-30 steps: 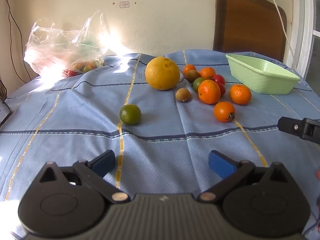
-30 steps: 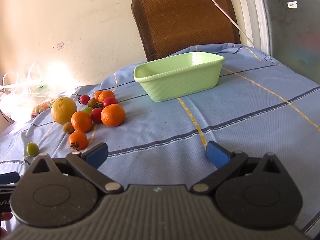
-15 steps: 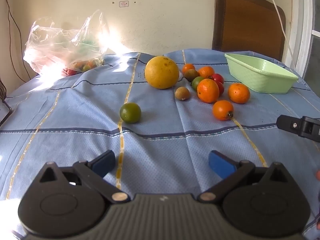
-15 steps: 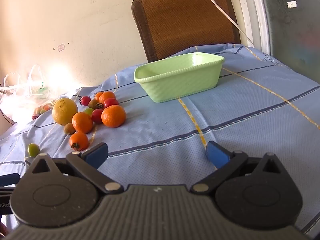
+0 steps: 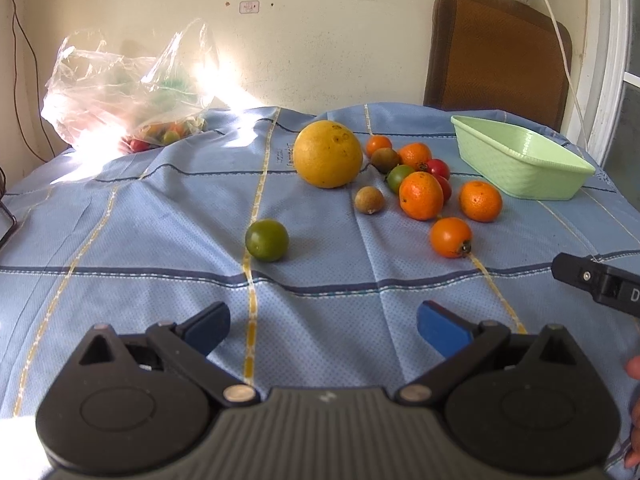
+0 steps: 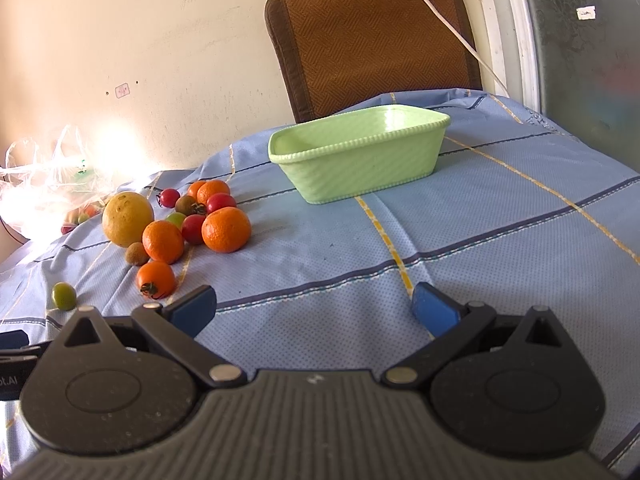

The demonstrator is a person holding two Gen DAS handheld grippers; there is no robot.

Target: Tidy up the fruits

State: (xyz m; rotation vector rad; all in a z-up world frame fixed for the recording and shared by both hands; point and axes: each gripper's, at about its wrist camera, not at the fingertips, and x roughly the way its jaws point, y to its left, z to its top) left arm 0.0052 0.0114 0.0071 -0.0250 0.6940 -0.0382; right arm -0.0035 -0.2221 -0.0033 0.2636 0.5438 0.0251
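A table was seen covered with a blue tablecloth [image 5: 160, 208] crossed by yellow and dark stripes, its folds raised in low ridges. A cream wall lay behind it, and a brown woven chair back [image 6: 376, 36] stood just beyond the far edge, with a white cable hanging across it and a window frame to its right. The green basket [image 6: 360, 168] was taken as the landmark: it sat on the cloth near the far edge, in front of the chair. To the left of the basket a cluster of oranges, red tomatoes and small brown fruits was gathered, with one orange [image 5: 480, 201] nearest the basket and a large yellow grapefruit [image 5: 328, 154] at the cluster's far left side. A green lime [image 5: 267, 239] lay apart, farther left of the basket and nearer the cameras. A clear plastic bag [image 5: 124, 88] holding more fruit was set far left of the basket, by the wall, in strong glare. Bare cloth stretched in front of the basket and to its right. The left gripper [image 5: 323, 326] was held spread wide with nothing between its blue pads, and the right gripper [image 6: 314, 310] was likewise spread wide and unladen, both above the cloth.
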